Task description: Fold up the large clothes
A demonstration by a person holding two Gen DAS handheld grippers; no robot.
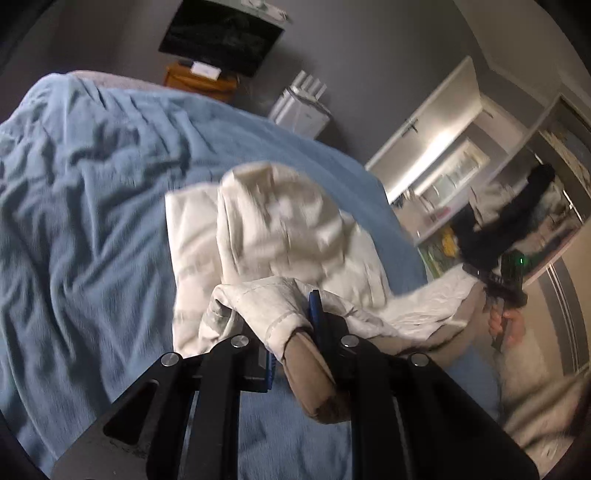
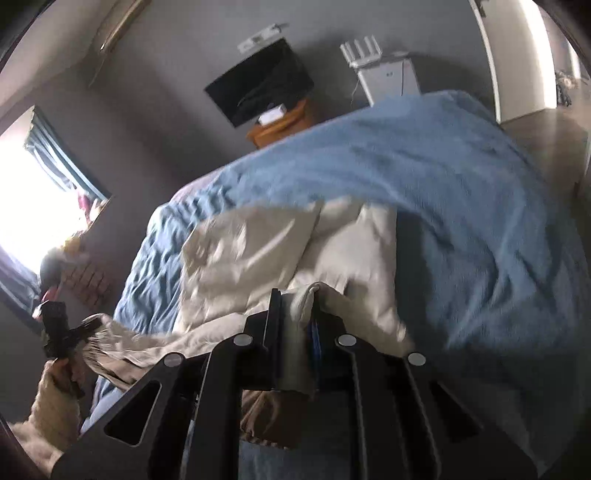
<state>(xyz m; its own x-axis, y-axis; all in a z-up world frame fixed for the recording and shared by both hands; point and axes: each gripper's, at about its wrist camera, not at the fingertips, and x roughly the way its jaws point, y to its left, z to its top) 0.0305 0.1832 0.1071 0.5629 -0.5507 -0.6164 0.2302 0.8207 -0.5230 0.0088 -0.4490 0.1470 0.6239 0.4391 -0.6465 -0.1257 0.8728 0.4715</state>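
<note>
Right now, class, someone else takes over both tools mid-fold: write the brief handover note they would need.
Left tool: shut on the hem of the cream cotton garment.
Right tool: shut on the same garment's near edge.
Garment: near edge lifted between both tools, the rest lying on the blue blanket covering the bed.
Done: both corners gripped and raised.
Left: carry the edge over, lay it flat, finish folding.

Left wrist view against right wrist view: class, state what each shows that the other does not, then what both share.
Only the left wrist view shows the lit doorway with shelves and the right tongs, seen from the side, shut on the garment's far edge.

Only the right wrist view shows the bright window and the left tongs, seen from the side.

Both show the cream garment pinched in the viewing tongs, the blue blanket, the dark screen on the grey wall and the wooden stand.
</note>
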